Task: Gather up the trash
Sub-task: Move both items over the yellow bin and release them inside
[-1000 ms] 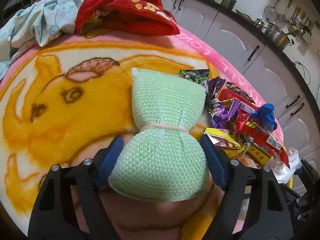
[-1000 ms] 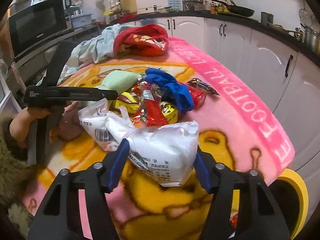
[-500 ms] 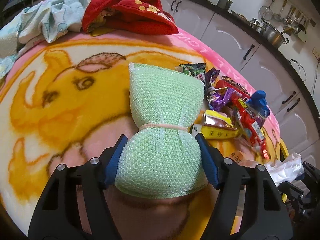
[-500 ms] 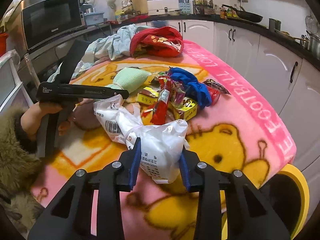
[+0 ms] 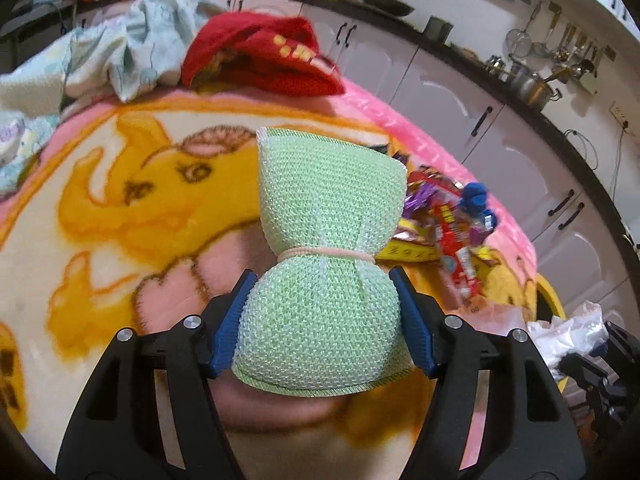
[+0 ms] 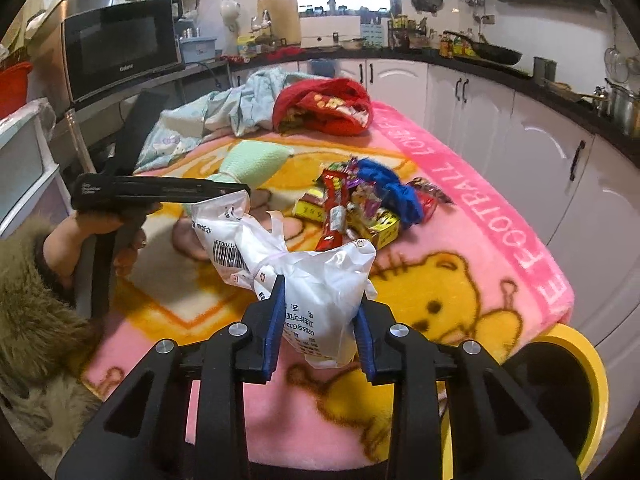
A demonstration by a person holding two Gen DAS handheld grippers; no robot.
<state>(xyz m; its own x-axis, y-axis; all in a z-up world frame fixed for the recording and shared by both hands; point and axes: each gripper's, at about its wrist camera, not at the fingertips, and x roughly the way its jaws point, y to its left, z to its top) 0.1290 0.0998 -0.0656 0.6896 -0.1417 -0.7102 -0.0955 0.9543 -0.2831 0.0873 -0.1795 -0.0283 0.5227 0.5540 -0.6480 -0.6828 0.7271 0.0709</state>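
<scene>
A pale green mesh scrubber (image 5: 328, 200), tied at its waist with a band, is lifted off the blanket, and my left gripper (image 5: 320, 280) is shut on its lower half. In the right wrist view the same scrubber (image 6: 256, 160) shows beyond the hand that carries the left tool. My right gripper (image 6: 320, 296) is shut on a crumpled white plastic bag (image 6: 316, 272) with printed labels, held above the blanket. A pile of snack wrappers (image 6: 352, 208) with a blue cloth (image 6: 392, 188) lies mid-table; the left wrist view shows the wrappers (image 5: 448, 220) to the scrubber's right.
A pink and yellow bear blanket (image 6: 460, 208) covers the table. A red garment (image 6: 324, 108) and pale blue cloth (image 6: 240, 104) lie at the far end. A yellow bin (image 6: 580, 360) stands off the table's near right corner. White cabinets (image 6: 540, 152) run along the right.
Both grippers rose and drew back from the table with their loads. The right jaws squeezed in much tighter on the white bag; the left jaws narrowed on the scrubber.
</scene>
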